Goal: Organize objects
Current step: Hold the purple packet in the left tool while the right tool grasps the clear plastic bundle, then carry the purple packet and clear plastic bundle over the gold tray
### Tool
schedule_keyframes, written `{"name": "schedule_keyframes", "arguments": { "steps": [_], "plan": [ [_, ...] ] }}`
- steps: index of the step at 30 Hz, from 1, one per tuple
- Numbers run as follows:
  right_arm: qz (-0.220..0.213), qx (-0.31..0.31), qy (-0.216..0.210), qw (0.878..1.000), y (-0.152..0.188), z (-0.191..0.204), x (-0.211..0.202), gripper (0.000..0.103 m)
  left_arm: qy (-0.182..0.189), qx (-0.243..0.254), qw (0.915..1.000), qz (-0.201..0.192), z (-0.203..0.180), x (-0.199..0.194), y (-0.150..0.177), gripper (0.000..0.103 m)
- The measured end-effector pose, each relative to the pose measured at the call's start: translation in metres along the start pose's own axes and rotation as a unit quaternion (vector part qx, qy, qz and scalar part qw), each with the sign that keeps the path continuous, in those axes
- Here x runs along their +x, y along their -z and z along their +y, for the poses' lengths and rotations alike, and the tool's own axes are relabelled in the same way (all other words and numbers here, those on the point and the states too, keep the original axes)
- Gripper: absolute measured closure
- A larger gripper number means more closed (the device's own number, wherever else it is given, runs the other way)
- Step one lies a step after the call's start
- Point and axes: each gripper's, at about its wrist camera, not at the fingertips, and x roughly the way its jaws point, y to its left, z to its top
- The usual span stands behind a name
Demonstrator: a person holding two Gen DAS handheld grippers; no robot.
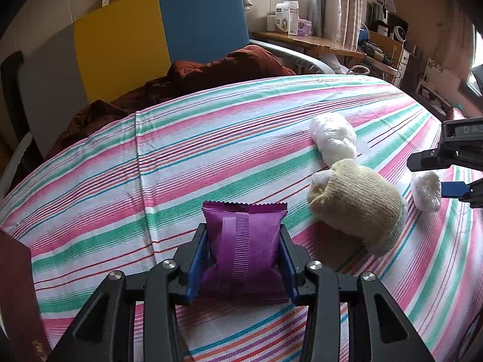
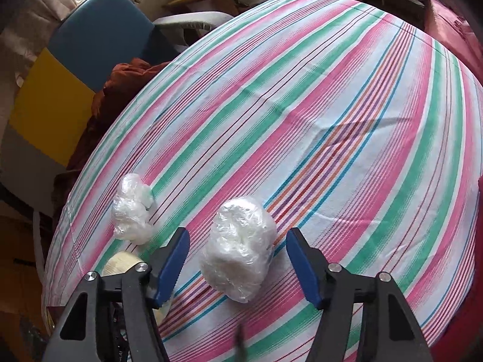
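On a striped cloth [image 1: 181, 157], the left gripper [image 1: 244, 241] clamps a purple packet [image 1: 246, 247], while the right gripper's [image 2: 238, 259] parted jaws straddle a plastic-wrapped bundle [image 2: 238, 247] without touching

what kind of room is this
Probably a lived-in bedroom or small living space. The items lie on a striped cloth spread like a bed sheet, a rumpled brown blanket lies beyond it, and a cluttered wooden desk stands under a curtained window.

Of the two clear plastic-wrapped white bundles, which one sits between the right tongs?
The larger bundle, lying between the open right tongs with neither pad touching. The smaller bundle lies outside them, farther left, beyond the beige knit roll.
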Motion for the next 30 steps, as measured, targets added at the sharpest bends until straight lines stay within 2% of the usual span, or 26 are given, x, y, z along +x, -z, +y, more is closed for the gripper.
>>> {"name": "schedule_keyframes", "arguments": {
  "steps": [2, 4, 7, 15, 21, 24, 27, 30],
  "plan": [
    [0.0, -0.007, 0.006, 1.0, -0.001, 0.002, 0.002, 0.046, 0.0, 0.0, 1.0, 0.0, 0.0, 0.0, 0.0, 0.059],
    [0.002, -0.021, 0.019, 1.0, -0.002, 0.006, 0.006, 0.059, 0.001, 0.0, 1.0, 0.0, 0.0, 0.0, 0.0, 0.059],
    [0.003, -0.039, 0.019, 0.999, -0.001, 0.012, 0.007, 0.065, 0.001, 0.0, 1.0, 0.0, 0.0, -0.001, 0.0, 0.059],
    [-0.012, -0.066, 0.002, 0.998, -0.005, 0.024, 0.002, 0.065, -0.009, -0.015, 0.9998, -0.004, 0.005, -0.008, 0.002, 0.062],
    [-0.039, -0.082, -0.021, 0.996, -0.001, 0.033, -0.012, 0.065, 0.023, -0.058, 0.998, -0.002, 0.014, -0.028, 0.019, 0.063],
    [-0.053, -0.093, -0.041, 0.993, -0.001, 0.04, -0.019, 0.065, 0.038, -0.066, 0.9971, -0.007, 0.014, -0.044, 0.03, 0.063],
    [-0.058, -0.11, -0.063, 0.99, 0.002, 0.049, -0.023, 0.065, 0.035, -0.05, 0.9979, -0.024, 0.011, -0.069, 0.04, 0.063],
    [-0.067, -0.139, -0.078, 0.985, 0.008, 0.061, -0.028, 0.065, 0.036, -0.065, 0.9968, -0.03, 0.018, -0.093, 0.049, 0.063]
  ]
}}
